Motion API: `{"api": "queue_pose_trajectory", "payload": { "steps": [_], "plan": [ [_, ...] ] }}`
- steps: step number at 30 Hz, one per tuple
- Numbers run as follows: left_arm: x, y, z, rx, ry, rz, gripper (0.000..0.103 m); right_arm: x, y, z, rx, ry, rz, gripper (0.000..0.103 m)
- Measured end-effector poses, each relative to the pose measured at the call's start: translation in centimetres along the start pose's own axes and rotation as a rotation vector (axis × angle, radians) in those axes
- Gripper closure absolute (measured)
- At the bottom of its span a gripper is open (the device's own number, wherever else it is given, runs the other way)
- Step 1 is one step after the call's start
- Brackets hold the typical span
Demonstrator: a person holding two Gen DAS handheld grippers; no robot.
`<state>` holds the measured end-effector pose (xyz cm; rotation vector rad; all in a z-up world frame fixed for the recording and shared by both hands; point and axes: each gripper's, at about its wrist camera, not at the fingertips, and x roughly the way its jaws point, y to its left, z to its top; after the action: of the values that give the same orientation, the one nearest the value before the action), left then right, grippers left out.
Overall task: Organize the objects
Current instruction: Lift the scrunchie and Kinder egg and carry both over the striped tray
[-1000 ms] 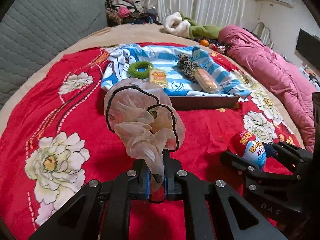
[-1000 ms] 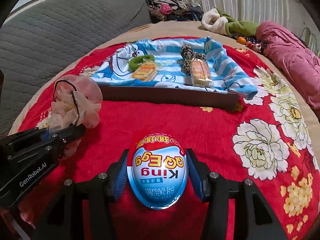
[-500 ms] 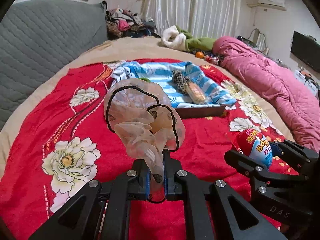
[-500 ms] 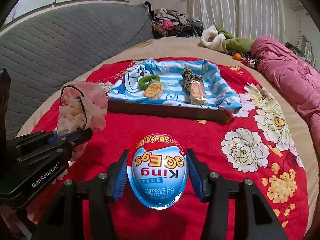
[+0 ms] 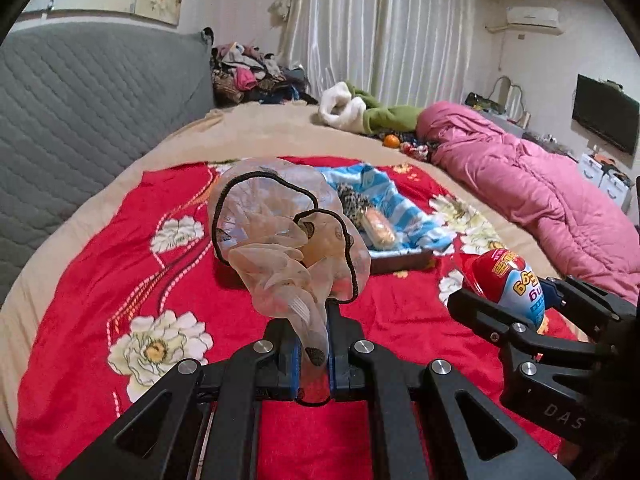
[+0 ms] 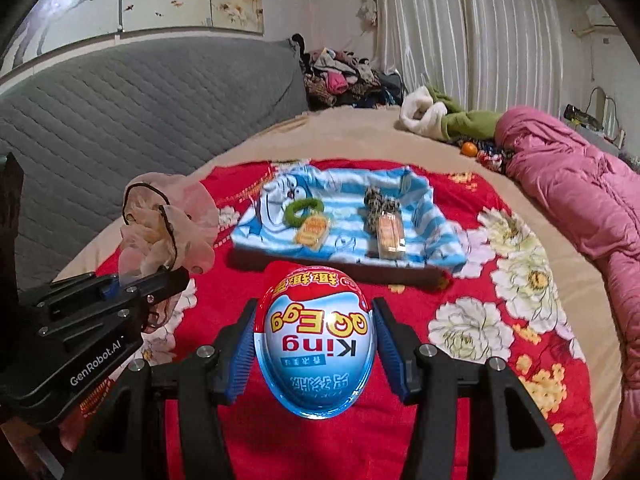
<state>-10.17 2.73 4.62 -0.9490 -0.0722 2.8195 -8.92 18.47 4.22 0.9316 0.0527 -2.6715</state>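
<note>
My left gripper is shut on a sheer peach scrunchie with black trim, held above the red floral blanket; the scrunchie also shows in the right wrist view. My right gripper is shut on a red, white and blue toy egg, also seen in the left wrist view. Ahead lies a tray lined with blue striped cloth, holding a green hair tie, a leopard scrunchie and two snack packets.
A grey quilted headboard stands at the left. A pink duvet lies along the right. A clothes pile and a white and green garment are at the back, with an orange near them.
Both grippers have risen and drawn back from the tray with their objects still held. The tray now looks smaller and farther away, and more of the room shows.
</note>
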Motion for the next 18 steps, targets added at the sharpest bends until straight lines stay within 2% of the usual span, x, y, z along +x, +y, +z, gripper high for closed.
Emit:
{"api": "queue_pose_trajectory", "payload": {
  "steps": [18],
  "plan": [
    [1.2,0.9,4.4,0.004,-0.026,0.014,0.094,0.4,0.5,4.9,-0.016,-0.063,0.016,0.049]
  ]
}}
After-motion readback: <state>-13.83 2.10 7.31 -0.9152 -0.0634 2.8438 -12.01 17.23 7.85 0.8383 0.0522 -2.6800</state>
